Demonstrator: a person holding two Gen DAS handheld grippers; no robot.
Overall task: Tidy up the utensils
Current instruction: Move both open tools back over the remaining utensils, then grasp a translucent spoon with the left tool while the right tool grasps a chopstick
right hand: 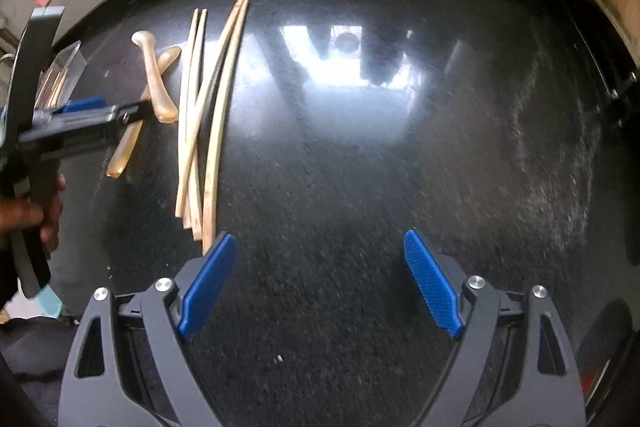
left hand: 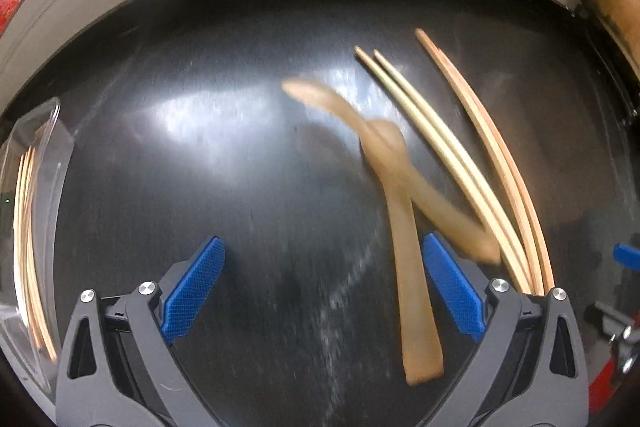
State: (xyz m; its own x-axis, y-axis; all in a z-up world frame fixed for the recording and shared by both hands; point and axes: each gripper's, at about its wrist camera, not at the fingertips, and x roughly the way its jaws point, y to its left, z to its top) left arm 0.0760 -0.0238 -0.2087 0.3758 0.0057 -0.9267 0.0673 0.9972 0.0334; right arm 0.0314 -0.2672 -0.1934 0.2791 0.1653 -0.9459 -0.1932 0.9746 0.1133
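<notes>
I work over a dark counter (left hand: 240,187) with a clear container (left hand: 36,155) at its left edge, some sticks already inside. Loose chopsticks (right hand: 200,115) and two crossed wooden spoons (left hand: 400,187) lie between my hands, so I judge the picking-up step is at hand. My left gripper (left hand: 324,291) hangs spread and empty above one spoon's handle; my right gripper (right hand: 320,283) is spread wide over bare counter, just right of the chopsticks' near ends. Next, I'd lower and pinch one piece cleanly.
</notes>
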